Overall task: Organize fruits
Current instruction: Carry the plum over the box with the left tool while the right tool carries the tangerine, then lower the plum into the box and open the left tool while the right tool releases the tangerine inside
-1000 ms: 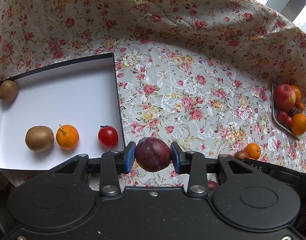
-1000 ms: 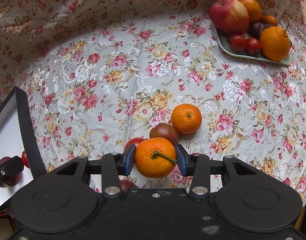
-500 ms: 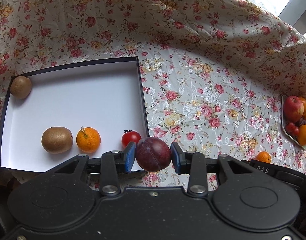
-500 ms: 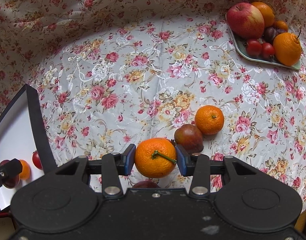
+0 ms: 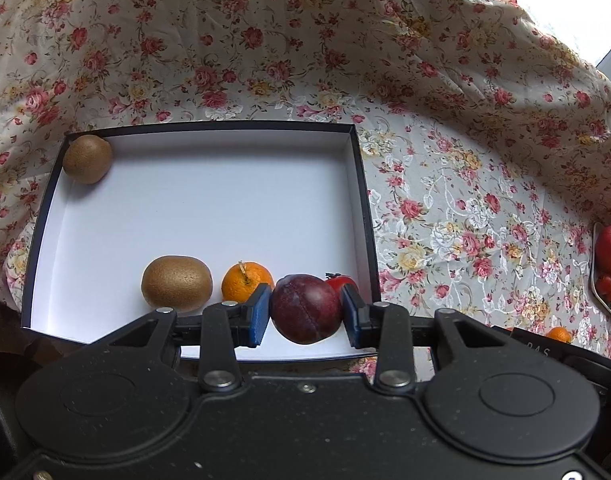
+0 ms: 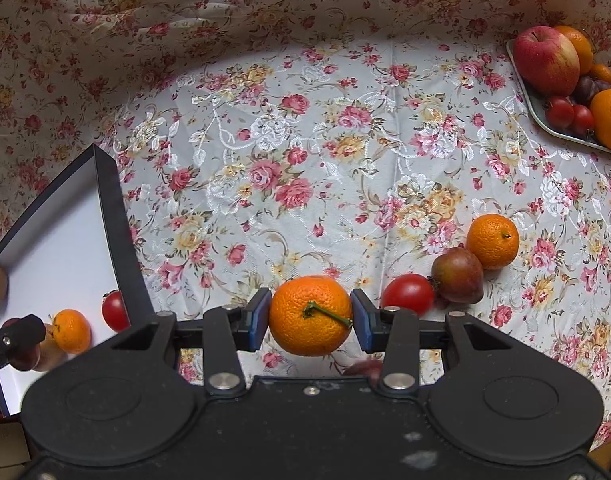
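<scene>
Currently the left claw (image 5: 305, 312) grips a plum (image 5: 305, 309) over the box (image 5: 361, 200), near its front wall; lower it clear of the tomato (image 5: 341, 281) before releasing. Right of the box, the right claw (image 6: 310, 316) clamps an orange (image 6: 310, 315).
</scene>
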Available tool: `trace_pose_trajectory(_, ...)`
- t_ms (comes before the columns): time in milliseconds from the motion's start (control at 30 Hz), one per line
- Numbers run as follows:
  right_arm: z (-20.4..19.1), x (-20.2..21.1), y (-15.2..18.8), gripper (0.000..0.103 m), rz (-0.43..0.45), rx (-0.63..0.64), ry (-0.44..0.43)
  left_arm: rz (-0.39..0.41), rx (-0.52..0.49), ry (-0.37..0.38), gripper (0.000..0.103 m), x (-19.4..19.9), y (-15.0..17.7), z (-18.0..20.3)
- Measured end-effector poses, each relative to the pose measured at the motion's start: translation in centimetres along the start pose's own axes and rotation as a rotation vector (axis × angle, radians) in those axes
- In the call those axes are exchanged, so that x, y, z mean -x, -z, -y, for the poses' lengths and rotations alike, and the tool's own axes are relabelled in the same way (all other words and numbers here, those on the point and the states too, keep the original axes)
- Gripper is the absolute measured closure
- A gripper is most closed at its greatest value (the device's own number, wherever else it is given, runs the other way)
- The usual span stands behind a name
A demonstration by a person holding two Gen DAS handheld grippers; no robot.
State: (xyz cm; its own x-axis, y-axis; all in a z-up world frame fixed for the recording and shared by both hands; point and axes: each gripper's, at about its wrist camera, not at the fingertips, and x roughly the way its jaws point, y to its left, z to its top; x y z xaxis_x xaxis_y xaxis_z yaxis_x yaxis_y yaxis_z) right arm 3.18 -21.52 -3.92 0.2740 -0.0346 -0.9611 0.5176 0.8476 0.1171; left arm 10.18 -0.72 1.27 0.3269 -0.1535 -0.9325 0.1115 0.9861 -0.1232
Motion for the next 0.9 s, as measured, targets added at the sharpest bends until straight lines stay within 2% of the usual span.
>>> trace_pose_trajectory(900, -8.2, 0.5, 1.3, 0.059, 0.039, 0.125, -0.101, 0.047, 0.140, -0.108, 0.057, 0.4, -1.7, -7.8)
